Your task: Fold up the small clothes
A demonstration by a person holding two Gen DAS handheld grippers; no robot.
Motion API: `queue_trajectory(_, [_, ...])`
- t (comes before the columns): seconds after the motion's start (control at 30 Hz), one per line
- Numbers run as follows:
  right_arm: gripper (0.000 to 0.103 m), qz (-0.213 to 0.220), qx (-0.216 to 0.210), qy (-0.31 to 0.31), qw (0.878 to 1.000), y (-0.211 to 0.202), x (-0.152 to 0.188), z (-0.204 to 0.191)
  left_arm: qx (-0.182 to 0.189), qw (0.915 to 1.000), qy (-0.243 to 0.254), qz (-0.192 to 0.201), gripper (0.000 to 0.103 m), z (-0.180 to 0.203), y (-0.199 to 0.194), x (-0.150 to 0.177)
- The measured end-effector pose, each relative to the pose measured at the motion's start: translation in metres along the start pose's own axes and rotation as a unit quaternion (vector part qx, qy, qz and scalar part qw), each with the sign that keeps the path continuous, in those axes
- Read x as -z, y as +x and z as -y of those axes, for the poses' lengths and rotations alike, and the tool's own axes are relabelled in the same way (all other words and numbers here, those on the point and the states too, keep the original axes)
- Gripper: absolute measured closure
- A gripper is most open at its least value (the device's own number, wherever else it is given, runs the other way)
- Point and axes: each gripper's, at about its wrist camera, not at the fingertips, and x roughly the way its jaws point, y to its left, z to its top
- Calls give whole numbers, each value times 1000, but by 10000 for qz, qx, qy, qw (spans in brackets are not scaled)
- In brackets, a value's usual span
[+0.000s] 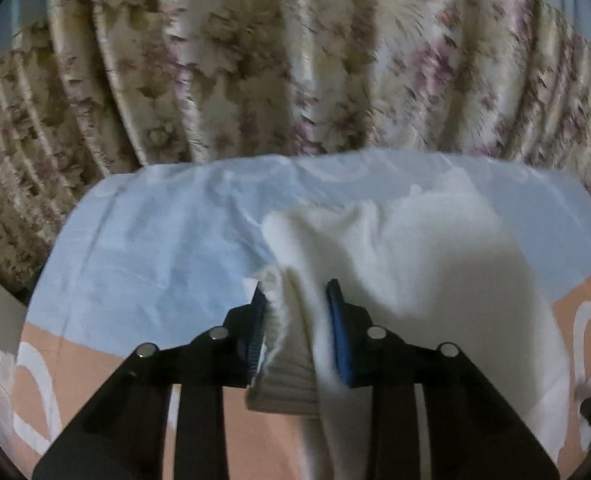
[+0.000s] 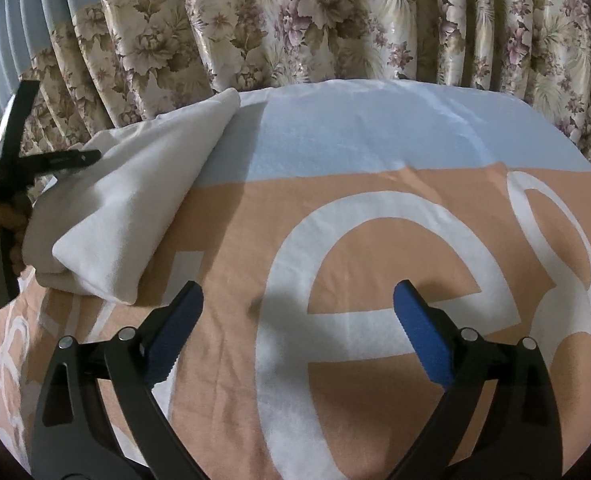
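The left gripper (image 1: 295, 312) pinches the white garment's (image 1: 415, 272) ribbed hem, its length running away toward the curtain (image 1: 255, 60); the right gripper (image 2: 295, 316) hangs spread, empty, well rightward over the bedsheet (image 2: 375, 208).

Floral curtain (image 2: 295, 20) behind — blue-and-peach bedsheet (image 2: 375, 140) below.

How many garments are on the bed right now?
1: a white knit garment, partly folded, at the bed's left side, pinched by the left gripper. More may lie outside both views.
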Motion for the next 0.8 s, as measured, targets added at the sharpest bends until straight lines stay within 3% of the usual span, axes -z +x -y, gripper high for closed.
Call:
queue_trajectory(0.17, [7, 157, 126, 91, 9998, -1, -5, 3, -530, 9945, 885, 170, 69, 5, 1, 21])
queue_trajectory(0.3, [7, 425, 603, 102, 9972, 4, -25, 9, -306, 9984, 456, 164, 69, -9, -1, 24])
queue_trajectory(0.5, [7, 615, 1108, 7, 9919, 19, -54, 18, -280, 9989, 317, 225, 68, -10, -3, 28])
queue_trajectory(0.6, [7, 669, 1217, -61, 9903, 23, -64, 20, -348, 9989, 174, 254, 53, -15, -1, 27])
queue_trajectory(0.67, [7, 659, 1230, -114, 9902, 25, -68, 18, -474, 9985, -77, 267, 24, -24, 0, 28])
queue_trajectory(0.73, [7, 646, 1240, -172, 9900, 29, -72, 15, -501, 9979, -329, 246, 6, -36, 2, 29])
queue_trajectory(0.8, [7, 625, 1225, -232, 9902, 32, -74, 11, -303, 9977, -573, 192, 2, -50, 2, 32])
